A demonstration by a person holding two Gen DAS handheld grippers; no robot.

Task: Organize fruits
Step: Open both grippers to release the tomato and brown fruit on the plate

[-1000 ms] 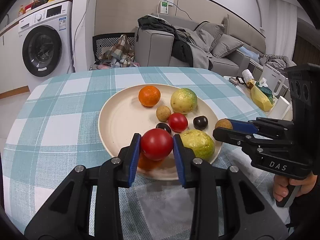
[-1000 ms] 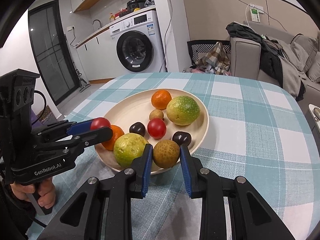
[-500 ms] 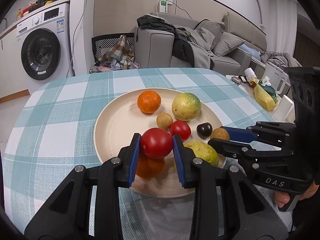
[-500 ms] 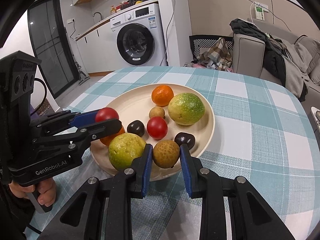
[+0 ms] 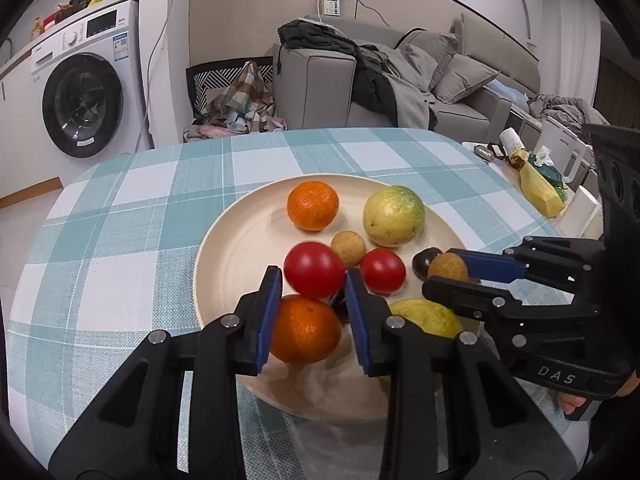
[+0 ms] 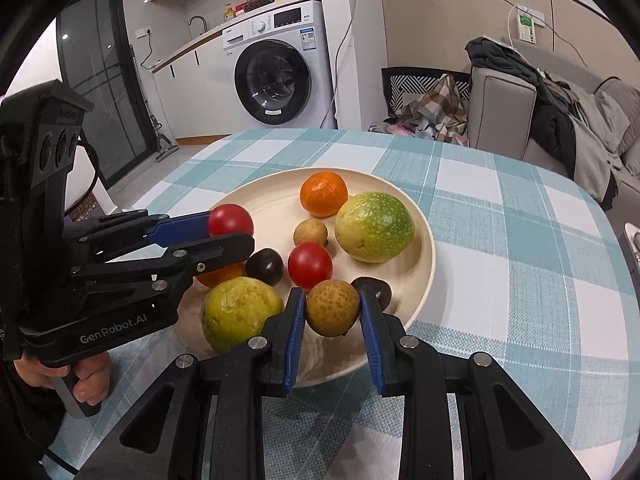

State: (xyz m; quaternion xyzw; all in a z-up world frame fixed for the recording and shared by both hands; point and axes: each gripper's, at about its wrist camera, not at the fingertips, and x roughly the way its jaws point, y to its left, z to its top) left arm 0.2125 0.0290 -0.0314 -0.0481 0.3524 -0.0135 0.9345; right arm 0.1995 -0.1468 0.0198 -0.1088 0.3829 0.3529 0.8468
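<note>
Both claws pinch fruit above the cream plate. Left gripper has its blue pads pressed on a smooth, glossy red tomato, held over the plate's near half above a dimpled orange. Right gripper clamps a round, rough-skinned brown fruit at the plate's near rim. On the plate lie another orange, two mottled yellow-green fruits, a second tomato and dark glossy ones.
</note>
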